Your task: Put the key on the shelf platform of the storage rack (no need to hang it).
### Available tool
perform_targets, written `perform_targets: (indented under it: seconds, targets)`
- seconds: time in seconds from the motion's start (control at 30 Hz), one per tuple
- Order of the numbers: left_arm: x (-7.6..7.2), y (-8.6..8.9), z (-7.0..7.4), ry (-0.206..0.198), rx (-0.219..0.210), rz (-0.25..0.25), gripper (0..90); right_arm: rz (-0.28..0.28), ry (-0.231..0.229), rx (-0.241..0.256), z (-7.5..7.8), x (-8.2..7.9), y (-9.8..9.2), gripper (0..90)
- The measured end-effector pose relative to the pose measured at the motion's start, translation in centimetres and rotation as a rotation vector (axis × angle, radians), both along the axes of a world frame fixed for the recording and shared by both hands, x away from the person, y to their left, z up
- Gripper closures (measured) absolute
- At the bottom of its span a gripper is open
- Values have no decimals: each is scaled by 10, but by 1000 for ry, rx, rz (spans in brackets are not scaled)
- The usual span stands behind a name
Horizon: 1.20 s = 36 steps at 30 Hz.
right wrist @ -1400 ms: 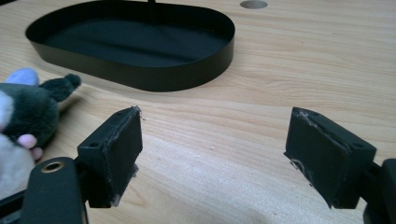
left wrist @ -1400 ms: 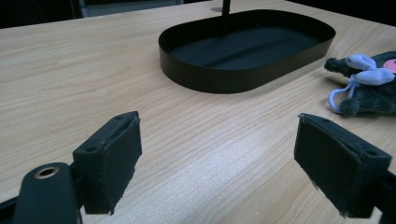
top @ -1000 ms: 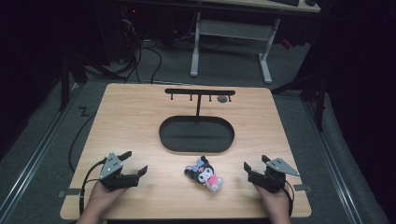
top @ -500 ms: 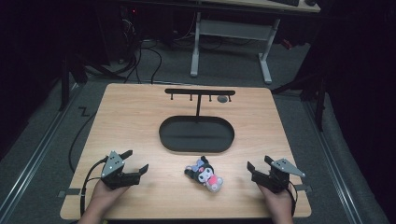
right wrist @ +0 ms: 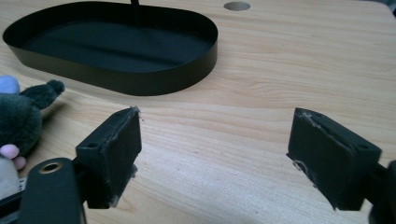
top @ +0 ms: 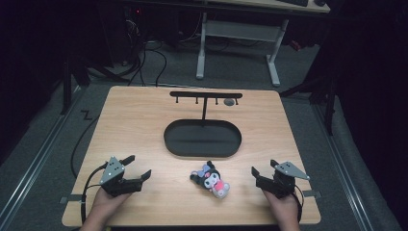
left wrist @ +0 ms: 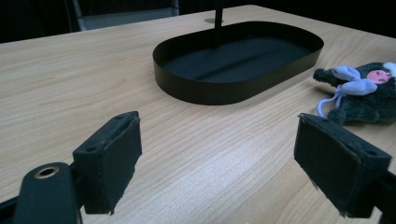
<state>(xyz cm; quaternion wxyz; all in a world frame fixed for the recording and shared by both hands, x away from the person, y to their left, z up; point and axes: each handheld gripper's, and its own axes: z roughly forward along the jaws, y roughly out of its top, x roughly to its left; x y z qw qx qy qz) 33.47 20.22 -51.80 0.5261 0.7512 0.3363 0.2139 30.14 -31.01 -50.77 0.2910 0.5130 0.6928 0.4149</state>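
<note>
Pale wood grain across the whole bench [top: 144, 125], lit against a dark room. At the near left edge, left gripper [top: 134, 169] held in a hand [top: 103, 204], jaws spread wide with nothing between them, just above the wood. At the near right edge, right gripper [top: 264, 172] in the other hand [top: 283, 211], jaws likewise spread wide and empty. Between the two, slightly right of centre and well apart from both, a small plush toy [top: 212, 179] lying on its side: dark fur, pink face, lilac bow. Same plush toy at the right of the left gripper view [left wrist: 369, 91], beyond the jaws and untouched; at the left edge of the right gripper view [right wrist: 21, 121], also clear of the jaws. Just beyond the toy, a black oval tray [top: 169, 139] with a low wall, nothing inside. From the tray's far part, a thin black post up to a crossbar with small hooks [top: 206, 95]. Near the crossbar's right end, a round hole [top: 229, 102] in the bench top. Farther off, floor, cables and a white desk frame [top: 238, 33].
</note>
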Motion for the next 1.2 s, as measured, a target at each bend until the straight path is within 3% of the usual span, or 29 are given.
perform_targets:
  seconds: [0.3, 0.47, 0.6, 0.73, 0.93, 1.2]
  targets:
    - [3, 0, -3, 8, 21, 9, 156, -8, 16, 5, 0, 3, 1, 161]
    - [5, -2, -4, 2, 34, 2, 157, 32, 83, -12, 6, 6, 6, 164]
    - [4, -2, -5, 2, 27, 2, 158, 34, 123, -51, 8, 7, 11, 169]
    - [2, -1, -4, -23, 28, -23, 156, 40, 163, -65, 13, 8, 13, 212]
    - [2, -4, -4, -39, 48, -29, 156, 19, 215, -62, 18, 11, 11, 231]
    - [5, -9, -3, -39, 62, -40, 156, -4, 270, -99, 25, 10, 4, 256]
